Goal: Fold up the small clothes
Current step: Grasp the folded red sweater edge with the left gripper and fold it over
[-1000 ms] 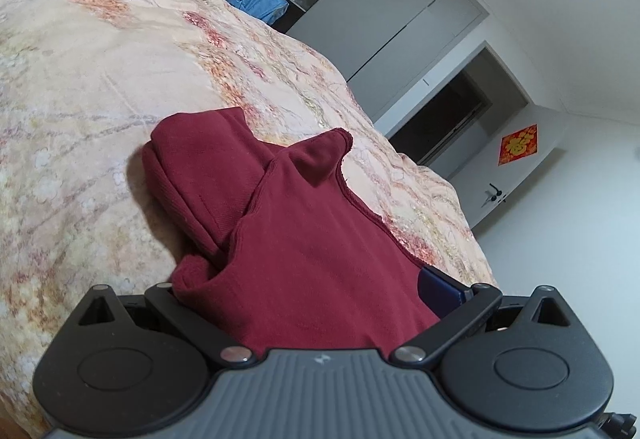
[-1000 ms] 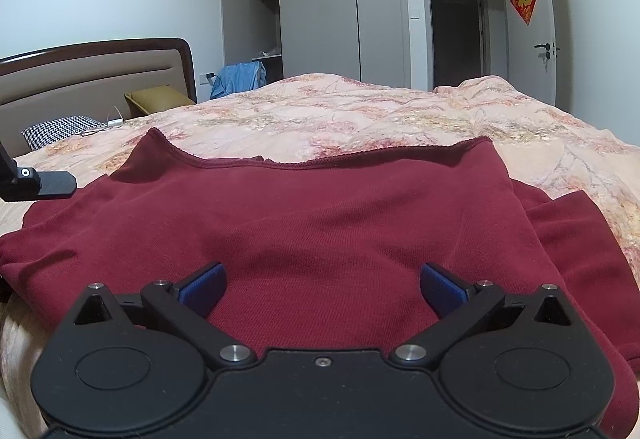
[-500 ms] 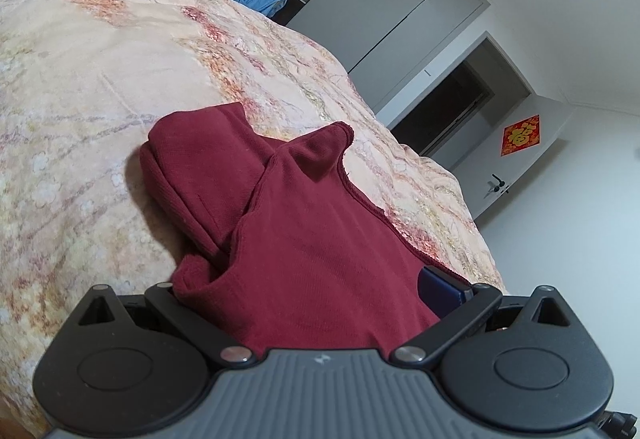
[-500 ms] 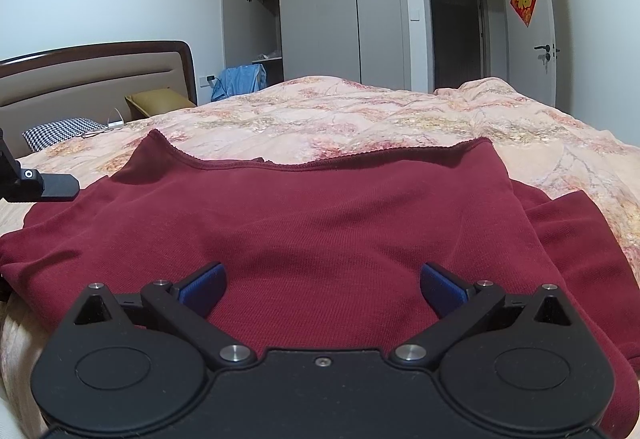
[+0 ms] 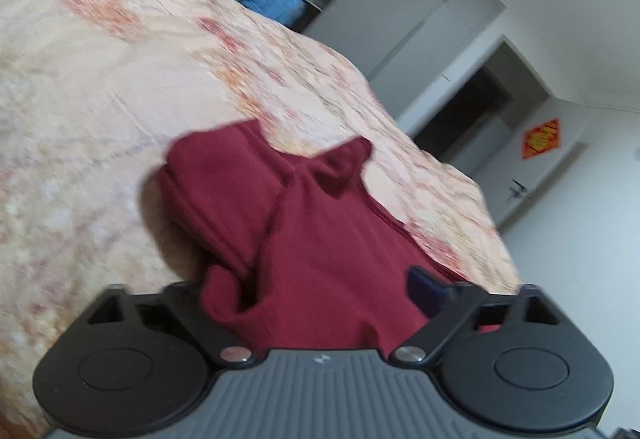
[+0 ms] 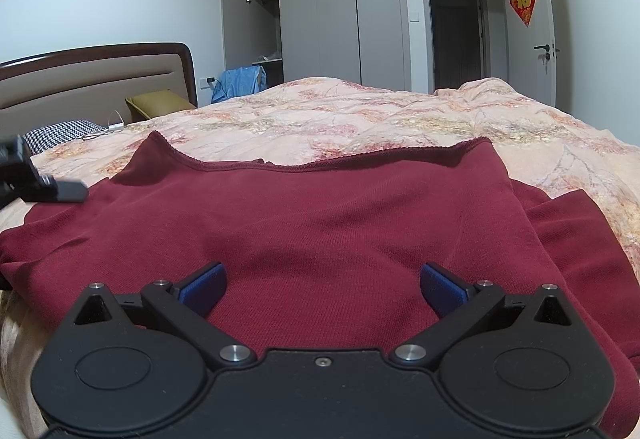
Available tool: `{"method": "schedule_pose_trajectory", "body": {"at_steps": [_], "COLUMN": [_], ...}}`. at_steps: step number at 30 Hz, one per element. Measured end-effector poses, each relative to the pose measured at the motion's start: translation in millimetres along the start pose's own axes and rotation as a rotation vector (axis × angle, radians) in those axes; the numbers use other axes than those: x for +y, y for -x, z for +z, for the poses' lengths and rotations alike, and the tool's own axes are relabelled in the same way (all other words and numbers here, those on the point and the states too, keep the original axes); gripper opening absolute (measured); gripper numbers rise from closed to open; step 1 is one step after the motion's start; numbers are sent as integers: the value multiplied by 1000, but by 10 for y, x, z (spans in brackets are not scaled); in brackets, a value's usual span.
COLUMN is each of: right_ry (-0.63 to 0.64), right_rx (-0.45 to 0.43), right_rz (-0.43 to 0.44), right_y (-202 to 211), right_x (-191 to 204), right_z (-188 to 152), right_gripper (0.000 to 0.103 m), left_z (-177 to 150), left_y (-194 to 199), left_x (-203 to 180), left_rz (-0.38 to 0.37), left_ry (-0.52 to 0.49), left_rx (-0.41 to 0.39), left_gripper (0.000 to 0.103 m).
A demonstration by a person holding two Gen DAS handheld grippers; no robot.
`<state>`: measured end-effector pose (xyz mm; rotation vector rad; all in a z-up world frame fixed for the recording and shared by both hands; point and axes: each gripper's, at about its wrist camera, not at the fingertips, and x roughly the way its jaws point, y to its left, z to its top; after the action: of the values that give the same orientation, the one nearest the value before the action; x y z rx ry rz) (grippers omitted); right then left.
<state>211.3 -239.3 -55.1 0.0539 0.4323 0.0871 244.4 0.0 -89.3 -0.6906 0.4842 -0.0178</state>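
The garment (image 6: 320, 223) lies spread on the bed (image 6: 360, 119), directly ahead of and between the right gripper's (image 6: 322, 289) jaws. Its bunched end (image 5: 304, 223) sits between the left gripper's (image 5: 316, 291) jaws. Beyond the garment, left of the jaws, the headboard (image 6: 92, 75) backs the pillows (image 6: 60, 131); the wardrobe (image 6: 340, 11) stands behind the bed.
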Motion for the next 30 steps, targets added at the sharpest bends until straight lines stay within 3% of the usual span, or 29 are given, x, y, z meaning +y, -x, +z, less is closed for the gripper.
{"method": "schedule_pose_trajectory", "body": {"at_steps": [4, 6, 10, 20, 25, 30], "right_ry": [-3, -3, -7, 18, 57, 92], "right_rx": [-1, 3, 27, 18, -11, -8], "right_rz": [0, 0, 4, -1, -72, -211], "right_y": [-1, -1, 20, 463, 825, 1165], "right_x": [3, 0, -12, -216, -479, -828], "right_z": [6, 10, 69, 159, 182, 61], "right_gripper": [103, 103, 103, 103, 103, 103], "left_z": [-22, 5, 75, 221, 145, -242], "left_y": [14, 10, 21, 139, 133, 57], "left_x": [27, 27, -13, -701, -1424, -2171], "left_rz": [42, 61, 75, 19, -105, -268], "left_ry": [10, 2, -24, -317, -447, -576], "left_rx": [-41, -50, -63, -102, -75, 12], "left_gripper": [60, 42, 24, 18, 18, 18]}}
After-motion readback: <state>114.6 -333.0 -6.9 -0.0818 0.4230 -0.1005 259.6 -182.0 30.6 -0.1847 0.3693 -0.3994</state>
